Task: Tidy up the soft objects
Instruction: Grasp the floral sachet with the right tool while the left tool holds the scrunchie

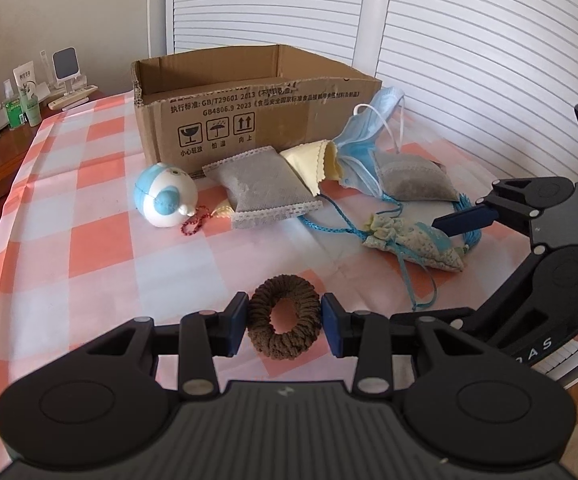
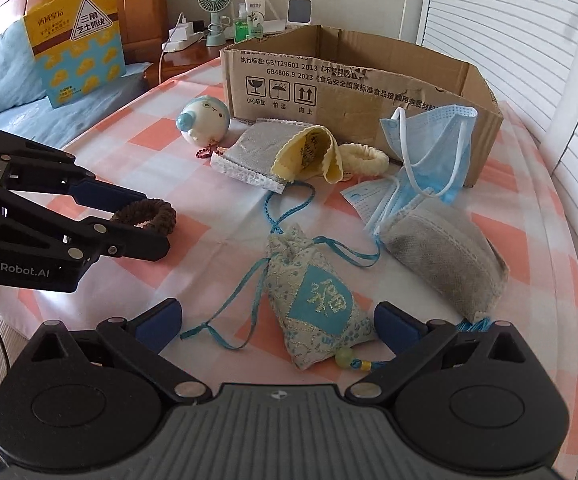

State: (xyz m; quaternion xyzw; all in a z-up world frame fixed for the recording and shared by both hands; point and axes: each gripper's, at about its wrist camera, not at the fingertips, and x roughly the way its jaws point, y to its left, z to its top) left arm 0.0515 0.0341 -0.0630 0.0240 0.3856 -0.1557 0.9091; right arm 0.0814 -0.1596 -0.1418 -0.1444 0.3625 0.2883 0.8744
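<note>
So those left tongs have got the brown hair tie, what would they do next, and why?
Probably lift the brown hair tie and carry it to the cardboard box. The left tongs already pinch it on both sides, the box stands open behind the pile, and the right tongs are busy straddling the blue pouch.

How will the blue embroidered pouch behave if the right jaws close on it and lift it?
The pouch looks like stuffed cloth, so it will probably squash and sag rather than slip. Its drawstring and beaded tassel lie loose, so they will likely dangle and may snag.
</note>
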